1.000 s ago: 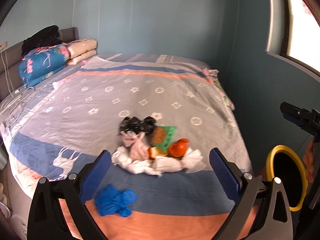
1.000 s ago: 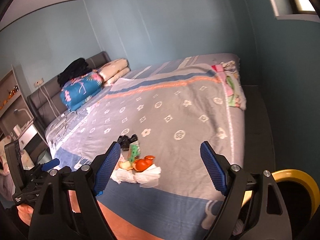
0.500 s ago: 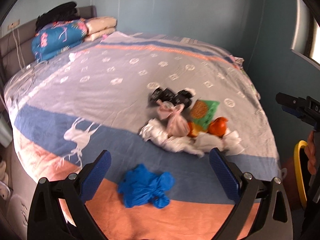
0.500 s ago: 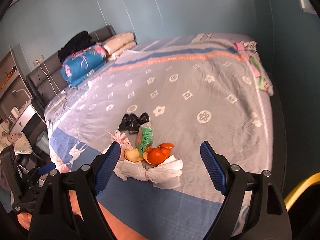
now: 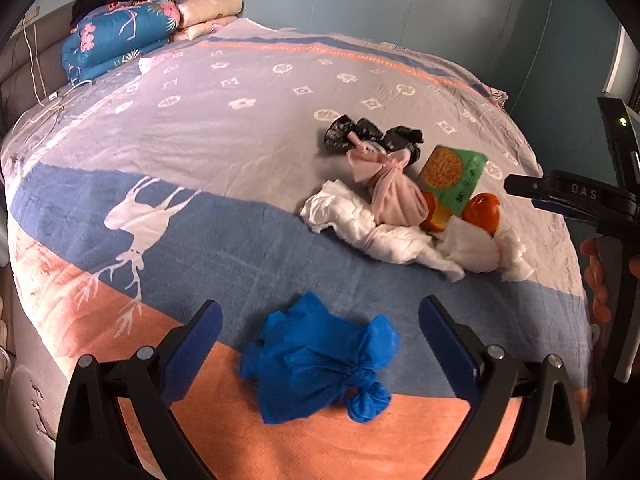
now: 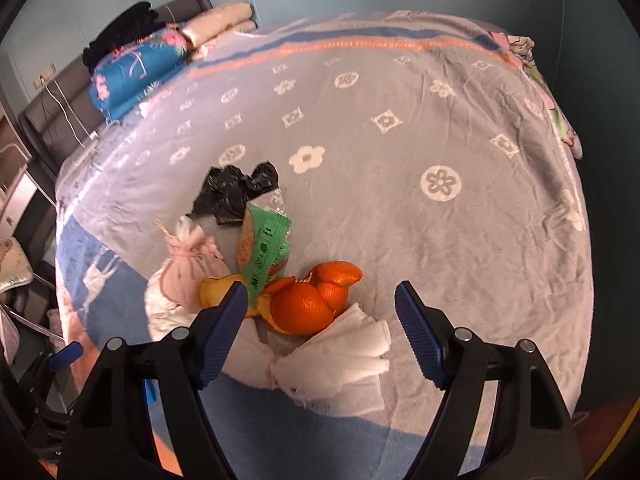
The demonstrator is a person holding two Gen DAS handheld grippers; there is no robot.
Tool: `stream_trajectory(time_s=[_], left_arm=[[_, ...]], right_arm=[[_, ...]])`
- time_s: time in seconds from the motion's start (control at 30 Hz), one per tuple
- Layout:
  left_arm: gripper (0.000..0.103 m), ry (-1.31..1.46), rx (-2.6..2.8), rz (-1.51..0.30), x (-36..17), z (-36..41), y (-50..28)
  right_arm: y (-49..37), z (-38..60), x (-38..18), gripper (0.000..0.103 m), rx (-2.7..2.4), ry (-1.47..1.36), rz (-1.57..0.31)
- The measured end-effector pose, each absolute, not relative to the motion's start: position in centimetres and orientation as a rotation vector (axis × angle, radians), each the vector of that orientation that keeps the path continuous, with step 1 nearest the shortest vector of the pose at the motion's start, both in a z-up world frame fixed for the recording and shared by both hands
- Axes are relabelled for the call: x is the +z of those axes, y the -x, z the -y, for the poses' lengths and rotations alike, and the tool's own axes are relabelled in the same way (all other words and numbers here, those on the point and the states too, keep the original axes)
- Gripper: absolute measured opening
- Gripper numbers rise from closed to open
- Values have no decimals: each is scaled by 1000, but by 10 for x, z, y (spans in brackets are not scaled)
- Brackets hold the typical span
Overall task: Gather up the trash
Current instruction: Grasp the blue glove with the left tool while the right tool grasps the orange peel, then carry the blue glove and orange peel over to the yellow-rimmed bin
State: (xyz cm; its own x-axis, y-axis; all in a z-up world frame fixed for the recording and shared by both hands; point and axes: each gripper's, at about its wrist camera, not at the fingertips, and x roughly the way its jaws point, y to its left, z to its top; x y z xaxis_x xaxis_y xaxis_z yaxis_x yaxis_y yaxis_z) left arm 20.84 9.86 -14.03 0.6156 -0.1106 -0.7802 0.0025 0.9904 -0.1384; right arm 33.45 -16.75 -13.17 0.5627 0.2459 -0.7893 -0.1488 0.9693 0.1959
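Left gripper point(image 5: 320, 338) closer over crinkled blue bag point(image 5: 320, 364).

Trash counted on the bed point(image 5: 248, 128)

One blue bag point(image 5: 316, 364), one pink bag point(image 5: 394, 196), one black bag point(image 5: 372, 136), one green packet point(image 5: 454, 178), one orange peel point(image 6: 312, 300), two white tissue wads point(image 5: 384, 232).

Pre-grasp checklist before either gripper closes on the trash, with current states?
1. Left gripper open: ok.
2. Blue bag between the left fingers: ok, lying loose on the bed.
3. Right gripper open: ok.
4. Orange peel lined up with the right gripper: ok, though the green wrapper and white tissue crowd it.
5. Either gripper touching its target: cannot tell.
6. Trash bin within reach: cannot tell, only a yellow edge shows.
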Motion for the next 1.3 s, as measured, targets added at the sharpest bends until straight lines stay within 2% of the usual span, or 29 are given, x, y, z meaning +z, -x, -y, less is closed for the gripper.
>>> stream_trajectory(time_s=[0.23,0.33,0.5,0.6,0.63,0.7,0.73,0.9,1.0,1.3], left_arm=[[94,135,-89,-942,-161,-98,-213],[88,136,-104,-952,-166,-97,-216],[73,127,-121,-968,-173,-92,-222],[60,126,-129,-963,-175,-91,-223],[57,124,-132,-959,-175,-90,-223],[43,122,-136,-955,-175,-89,-223],[41,125,-139,-949,-174,-89,-223],[26,150,-149,-938,-168,-90,-221],[23,157,-161,-934,-164,-89,-220],[22,177,-190,-890,-139,-89,-208]], right_arm=[[-353,155,-157,71,219,-76,-990],[-357,152,-166,66,215,-68,-1013],[-363,147,-179,62,214,-64,-1036],[-366,142,-183,55,214,-46,-1032],[-367,141,-184,48,217,-46,-1033],[-368,139,-183,44,216,-41,-1031],[-368,138,-182,38,215,-41,-1025],[-366,133,-178,30,210,-12,-993],[-365,136,-176,27,217,-38,-999],[-351,147,-146,25,220,-71,-931]])
